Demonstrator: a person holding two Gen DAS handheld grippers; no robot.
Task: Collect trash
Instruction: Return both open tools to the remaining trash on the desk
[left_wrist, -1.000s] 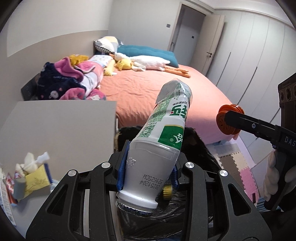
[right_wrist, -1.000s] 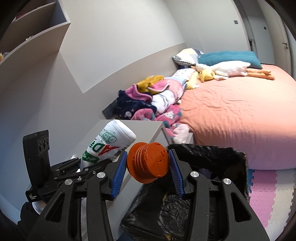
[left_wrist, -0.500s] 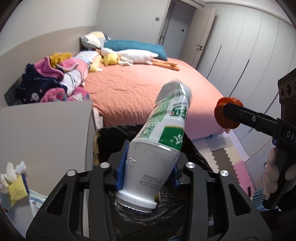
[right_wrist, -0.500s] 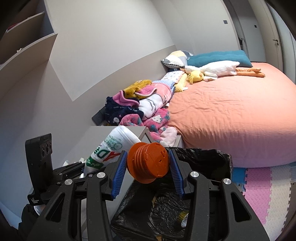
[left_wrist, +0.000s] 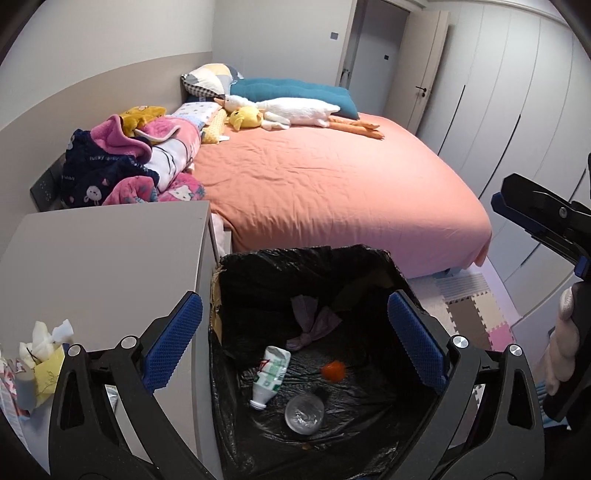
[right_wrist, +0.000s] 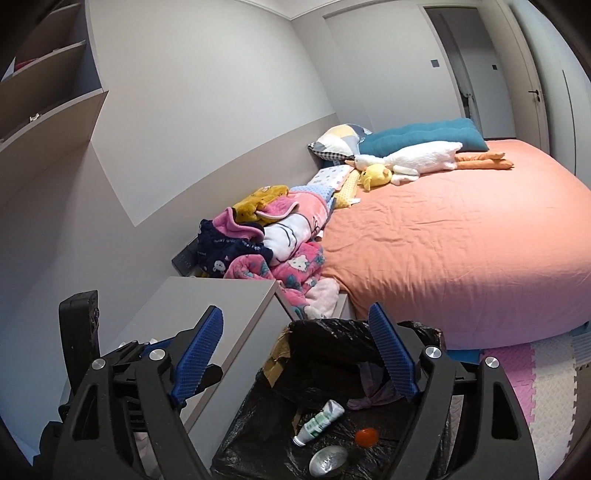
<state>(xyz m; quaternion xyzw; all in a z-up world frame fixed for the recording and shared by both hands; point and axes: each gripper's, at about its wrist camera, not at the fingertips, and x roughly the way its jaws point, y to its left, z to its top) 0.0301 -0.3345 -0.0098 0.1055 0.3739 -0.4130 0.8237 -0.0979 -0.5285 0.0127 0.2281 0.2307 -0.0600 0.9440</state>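
**Trash in the bin, more waiting on the table**

Bottle (left_wrist: 271, 373) and orange cap (left_wrist: 333, 370) lie apart at the bottom of the bin (left_wrist: 388, 258), which is lined with a black bag, beside a clear cup (left_wrist: 304, 412) and a purple rag (left_wrist: 312, 325). The left gripper (left_wrist: 291, 332) and the right gripper (right_wrist: 295, 350) both hang over the bin with jaws spread wide and nothing between them. What looks left to collect sits at the near corner of the grey table (left_wrist: 103, 258): crumpled tissue (left_wrist: 40, 338) and a yellow wrapper (left_wrist: 48, 369). These are probably light, soft and easily crushed, so a pinch across the bunched middle should hold; loose edges may slip or tear.
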